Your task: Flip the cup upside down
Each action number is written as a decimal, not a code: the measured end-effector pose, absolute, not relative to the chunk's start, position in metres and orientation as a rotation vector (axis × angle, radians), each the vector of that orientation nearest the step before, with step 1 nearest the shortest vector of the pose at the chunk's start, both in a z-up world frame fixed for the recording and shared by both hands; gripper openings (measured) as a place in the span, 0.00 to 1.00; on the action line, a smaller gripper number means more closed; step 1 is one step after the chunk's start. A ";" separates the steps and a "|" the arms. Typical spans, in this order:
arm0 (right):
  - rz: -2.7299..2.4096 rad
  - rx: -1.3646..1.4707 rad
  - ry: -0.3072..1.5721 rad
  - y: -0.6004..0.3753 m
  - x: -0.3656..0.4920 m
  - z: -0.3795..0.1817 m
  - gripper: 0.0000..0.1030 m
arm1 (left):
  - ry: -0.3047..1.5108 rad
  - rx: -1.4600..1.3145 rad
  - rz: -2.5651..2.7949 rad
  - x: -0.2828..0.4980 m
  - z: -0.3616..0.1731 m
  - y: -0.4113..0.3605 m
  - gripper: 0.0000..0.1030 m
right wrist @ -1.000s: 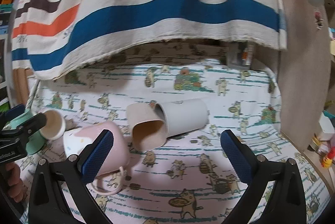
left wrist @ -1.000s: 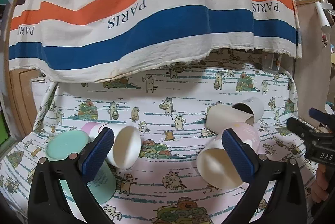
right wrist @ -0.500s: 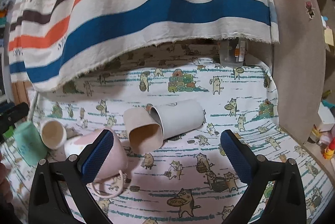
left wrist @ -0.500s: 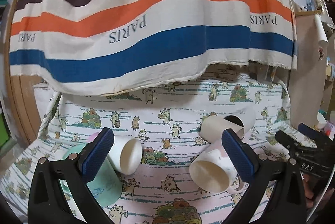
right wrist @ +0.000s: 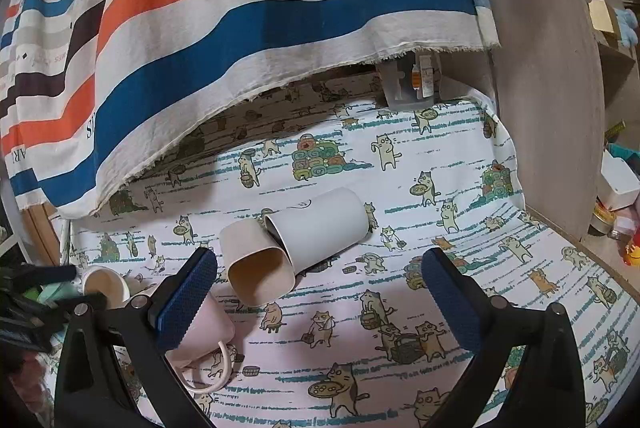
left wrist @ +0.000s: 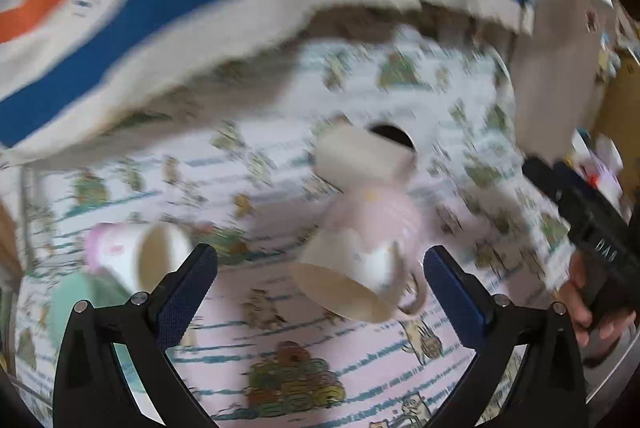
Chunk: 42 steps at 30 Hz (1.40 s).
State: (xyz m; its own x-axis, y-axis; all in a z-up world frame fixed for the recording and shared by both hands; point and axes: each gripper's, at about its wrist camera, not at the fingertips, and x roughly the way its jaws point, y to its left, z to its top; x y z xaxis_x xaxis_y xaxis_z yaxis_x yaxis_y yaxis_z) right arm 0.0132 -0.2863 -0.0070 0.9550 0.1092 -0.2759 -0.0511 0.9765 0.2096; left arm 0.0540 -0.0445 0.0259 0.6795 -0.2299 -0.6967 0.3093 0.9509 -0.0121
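Several cups lie on their sides on a cat-print cloth (right wrist: 420, 195). A pink mug with a handle (left wrist: 360, 252) lies between my left gripper's (left wrist: 318, 274) open fingers, mouth toward me; the left wrist view is blurred. Behind it lie a beige square cup (left wrist: 360, 155) and a white cup. In the right wrist view, my right gripper (right wrist: 318, 278) is open and empty above the beige cup (right wrist: 256, 264) and the white cup (right wrist: 320, 224). The pink mug (right wrist: 204, 332) lies behind its left finger.
A small white-and-pink cup (left wrist: 136, 256) lies on its side at left beside a mint-green cup (left wrist: 76, 304). A striped "PARIS" cloth (right wrist: 240, 7) hangs over the back. A wooden panel (right wrist: 552, 87) stands at right. The right gripper shows in the left wrist view (left wrist: 588, 228).
My left gripper has swung right and closer, so the pink mug now lies between its fingers. My right gripper has drawn a little nearer to the beige and white cups.
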 end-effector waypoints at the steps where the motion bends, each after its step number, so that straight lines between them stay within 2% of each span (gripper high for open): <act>1: 0.080 0.199 0.287 -0.287 0.013 -0.007 1.00 | 0.801 0.127 -0.328 0.059 0.022 -0.050 0.99; 8: 0.077 0.164 0.287 -0.279 0.011 -0.008 1.00 | 0.836 0.380 -0.262 0.072 0.007 -0.096 0.99; 18: 0.067 0.150 0.288 -0.277 0.011 -0.008 1.00 | 0.918 0.401 -0.271 0.098 -0.029 -0.109 1.00; 25: 0.055 0.138 0.283 -0.276 0.011 -0.007 1.00 | 0.944 0.348 -0.285 0.099 -0.036 -0.106 0.94; 29: 0.039 0.130 0.275 -0.276 0.011 -0.008 1.00 | 0.950 0.302 -0.258 0.099 -0.032 -0.102 0.82; 36: 0.026 0.125 0.262 -0.277 0.009 -0.006 1.00 | 0.977 0.048 -0.187 0.091 -0.022 -0.092 0.81; 42: -0.007 0.108 0.223 -0.277 0.004 -0.003 1.00 | 0.871 -0.046 -0.065 0.061 -0.011 -0.104 0.80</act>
State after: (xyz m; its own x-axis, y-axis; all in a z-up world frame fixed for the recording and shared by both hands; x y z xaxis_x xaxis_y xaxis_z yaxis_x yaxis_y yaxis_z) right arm 0.0045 -0.2769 -0.0033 0.9751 0.0047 -0.2216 0.0194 0.9941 0.1065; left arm 0.0610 -0.1040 -0.0112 0.6419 -0.0755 -0.7630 0.0381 0.9970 -0.0667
